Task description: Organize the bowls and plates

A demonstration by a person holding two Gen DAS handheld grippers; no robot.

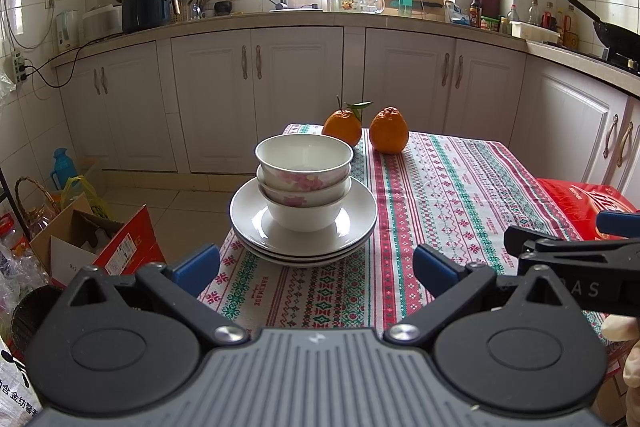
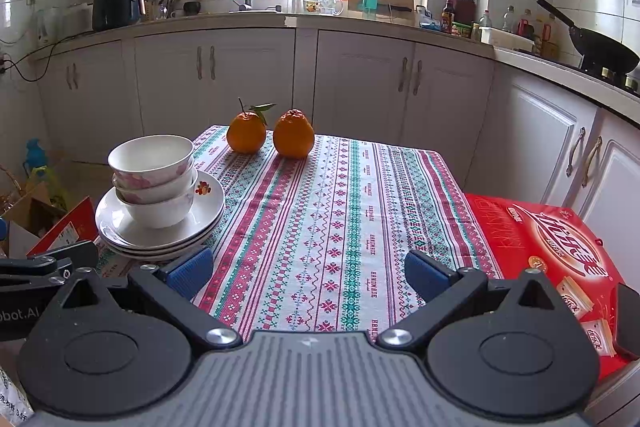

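Note:
Three white bowls [image 1: 304, 179] with pink flowers are nested upright on a stack of three white plates [image 1: 352, 227] at the table's left edge. The stack also shows in the right wrist view, bowls [image 2: 154, 179] on plates [image 2: 204, 211]. My left gripper [image 1: 316, 267] is open and empty, just in front of the plate stack and apart from it. My right gripper [image 2: 308, 273] is open and empty over the patterned tablecloth [image 2: 340, 219], to the right of the stack.
Two oranges [image 1: 366, 129] sit at the table's far end. A red gift box [image 2: 560, 255] lies at the table's right side. Cardboard boxes [image 1: 100, 247] and bags stand on the floor to the left. Kitchen cabinets [image 1: 256, 99] run behind.

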